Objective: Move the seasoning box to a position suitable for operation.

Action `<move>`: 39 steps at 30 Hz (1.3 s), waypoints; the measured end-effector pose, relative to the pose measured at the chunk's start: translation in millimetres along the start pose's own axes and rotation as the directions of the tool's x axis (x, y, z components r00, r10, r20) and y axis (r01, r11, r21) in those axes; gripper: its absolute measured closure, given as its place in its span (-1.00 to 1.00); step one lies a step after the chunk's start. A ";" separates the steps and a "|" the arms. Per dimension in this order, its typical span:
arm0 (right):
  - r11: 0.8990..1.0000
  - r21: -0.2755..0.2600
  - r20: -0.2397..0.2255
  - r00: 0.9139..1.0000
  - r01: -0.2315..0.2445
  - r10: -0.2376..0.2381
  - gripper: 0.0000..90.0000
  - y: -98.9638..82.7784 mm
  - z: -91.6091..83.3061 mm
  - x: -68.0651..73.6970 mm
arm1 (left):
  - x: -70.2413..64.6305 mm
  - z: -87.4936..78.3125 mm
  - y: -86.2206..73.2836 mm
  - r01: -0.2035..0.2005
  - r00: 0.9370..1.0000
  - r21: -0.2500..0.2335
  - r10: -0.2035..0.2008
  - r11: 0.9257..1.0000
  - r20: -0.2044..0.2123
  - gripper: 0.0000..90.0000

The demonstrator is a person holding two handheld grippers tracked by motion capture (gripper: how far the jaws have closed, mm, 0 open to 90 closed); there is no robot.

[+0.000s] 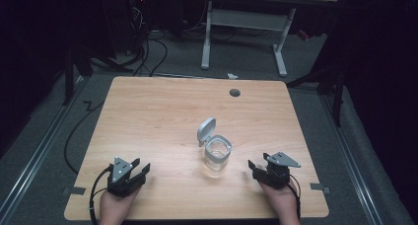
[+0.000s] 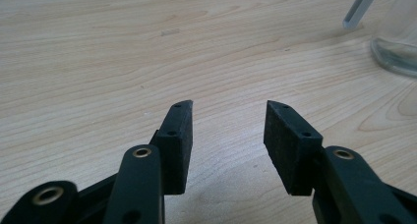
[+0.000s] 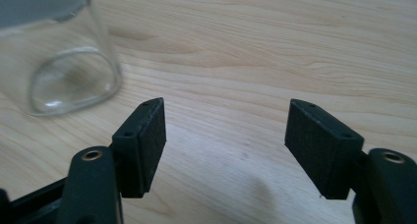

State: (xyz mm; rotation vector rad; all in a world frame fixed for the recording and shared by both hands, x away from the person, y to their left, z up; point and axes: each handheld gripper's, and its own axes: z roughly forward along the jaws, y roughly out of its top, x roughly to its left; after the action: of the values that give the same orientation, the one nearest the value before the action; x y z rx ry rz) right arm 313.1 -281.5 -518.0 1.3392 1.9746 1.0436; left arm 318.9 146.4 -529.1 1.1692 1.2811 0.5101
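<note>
Both sets of fingers wide, empty; steady the clear square glass jar (image 1: 217, 156) low, beneath its raised grey flip lid (image 1: 206, 130), left gripper (image 1: 139, 169) and right gripper (image 1: 256, 168) flanking the jar on the bench (image 1: 148, 116)

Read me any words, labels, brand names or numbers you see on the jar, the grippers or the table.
None can be read: the clear glass jar with its flipped-open grey lid, the left gripper, the right gripper and the light wooden table carry no legible text.
</note>
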 end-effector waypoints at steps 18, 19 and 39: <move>0.999 -0.035 -0.086 0.996 -0.029 0.026 0.12 5.1 4.1 10.4 | -3.7 0.7 -2.4 -0.025 1.000 0.008 0.025 1.000 0.012 0.23; 0.999 -0.034 -0.091 0.996 -0.029 0.026 0.16 5.8 5.9 10.8 | -3.9 0.8 -2.4 -0.025 1.000 0.008 0.025 1.000 0.013 0.24; 0.997 -0.023 -0.099 0.992 0.076 -0.078 1.00 41.5 51.4 39.5 | -3.1 -1.0 -1.6 -0.015 1.000 0.003 0.015 1.000 0.020 0.23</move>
State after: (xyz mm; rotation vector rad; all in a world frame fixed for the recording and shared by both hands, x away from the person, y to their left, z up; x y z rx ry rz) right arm 359.8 -220.5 -512.6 1.2124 2.0664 1.1090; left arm 316.7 143.5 -528.9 1.1841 1.2575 0.5068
